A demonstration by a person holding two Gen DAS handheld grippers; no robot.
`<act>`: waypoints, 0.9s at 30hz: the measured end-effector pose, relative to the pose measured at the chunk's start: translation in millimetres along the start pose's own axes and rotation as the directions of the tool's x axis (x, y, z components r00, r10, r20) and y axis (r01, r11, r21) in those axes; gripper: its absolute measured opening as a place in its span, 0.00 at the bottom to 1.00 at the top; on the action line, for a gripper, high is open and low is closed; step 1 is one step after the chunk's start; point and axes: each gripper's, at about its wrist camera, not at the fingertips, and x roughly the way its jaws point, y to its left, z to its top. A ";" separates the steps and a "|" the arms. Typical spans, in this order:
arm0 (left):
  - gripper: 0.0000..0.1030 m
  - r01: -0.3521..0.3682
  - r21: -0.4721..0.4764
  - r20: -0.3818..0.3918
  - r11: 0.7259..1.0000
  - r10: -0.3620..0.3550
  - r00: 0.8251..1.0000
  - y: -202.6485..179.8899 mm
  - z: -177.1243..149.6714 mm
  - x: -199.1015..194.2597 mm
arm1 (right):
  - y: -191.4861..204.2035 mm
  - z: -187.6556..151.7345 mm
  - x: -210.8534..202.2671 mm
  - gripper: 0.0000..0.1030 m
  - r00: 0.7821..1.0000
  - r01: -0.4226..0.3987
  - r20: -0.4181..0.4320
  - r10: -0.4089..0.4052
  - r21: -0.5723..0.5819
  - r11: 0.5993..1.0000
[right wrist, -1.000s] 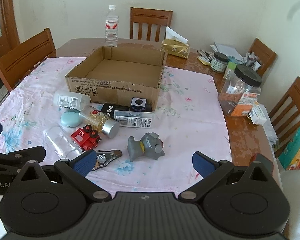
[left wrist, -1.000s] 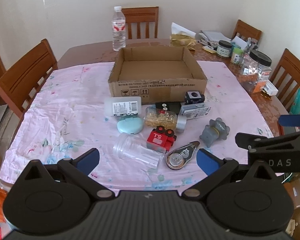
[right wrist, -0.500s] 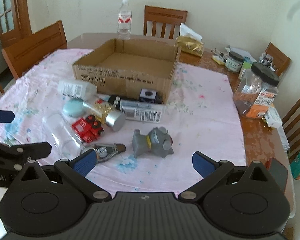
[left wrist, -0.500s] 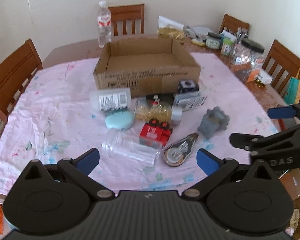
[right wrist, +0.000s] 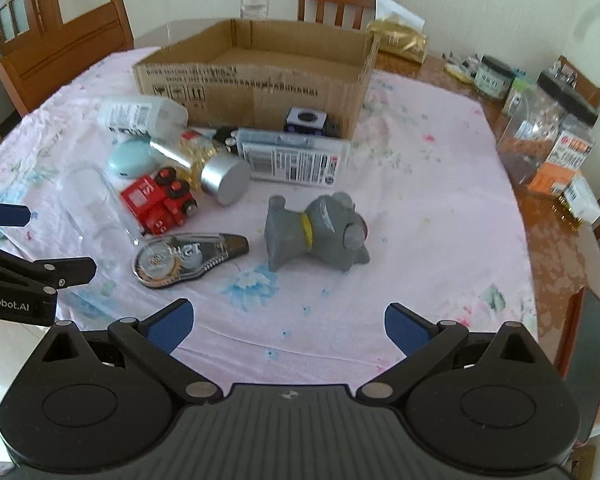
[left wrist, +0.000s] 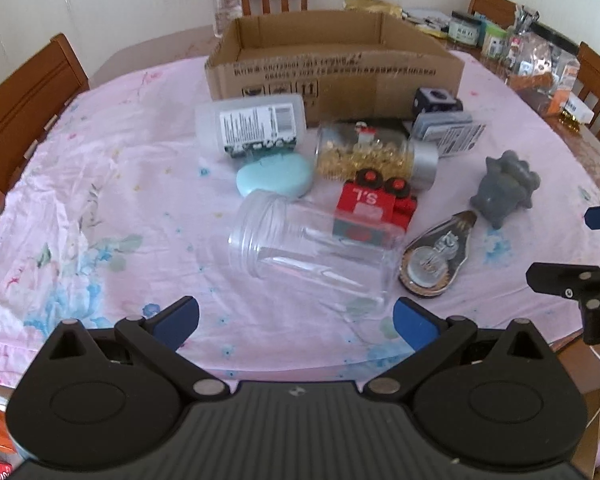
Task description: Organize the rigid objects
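1. The left gripper [left wrist: 296, 320] hovers with jaws wide and nothing between them, just short of a clear empty jar [left wrist: 312, 248] lying on its side on the pink-clothed bench [left wrist: 100, 184].
2. Beyond the jar lie a white bottle [left wrist: 252, 124], a pale-blue case [left wrist: 275, 176], a jar of gold beads [left wrist: 372, 156] and a red toy train [left wrist: 374, 204].
3. A correction-tape dispenser [right wrist: 188, 256] lies beside the train, and a grey cat figurine [right wrist: 316, 232] sits apart to its right.
4. The open cardboard box [right wrist: 256, 76] stands behind them all.
5. The right gripper [right wrist: 288, 326] is spread wide and holds nothing, near the cat figurine.
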 end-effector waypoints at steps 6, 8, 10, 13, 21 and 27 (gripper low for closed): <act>0.99 0.036 0.004 0.005 0.999 -0.036 0.999 4.2 8.9 10.0 | -4.6 6.1 15.5 1.00 1.000 0.008 -0.027 -0.008 0.007 1.000; 0.99 0.034 0.009 0.007 0.999 -0.034 0.999 4.7 13.3 14.0 | -5.6 10.2 19.0 1.00 1.000 0.009 -0.029 -0.008 0.005 1.000; 0.99 0.035 0.014 0.001 0.999 -0.035 0.999 5.0 17.3 18.6 | -6.7 15.4 23.4 1.00 0.999 0.016 -0.031 -0.016 0.001 1.000; 0.99 0.031 0.012 -0.006 0.999 -0.031 1.000 7.8 22.4 24.9 | -9.4 23.5 30.0 1.00 0.999 0.023 -0.031 -0.023 0.001 1.000; 1.00 0.032 -0.004 -0.017 0.999 -0.032 0.999 17.0 30.1 35.8 | -19.6 41.7 52.5 1.00 0.998 0.062 -0.031 -0.063 -0.037 0.997; 1.00 0.026 -0.021 -0.024 0.999 -0.027 0.999 18.9 25.1 38.3 | -33.0 48.1 64.2 1.00 0.999 0.006 -0.039 -0.007 -0.038 0.999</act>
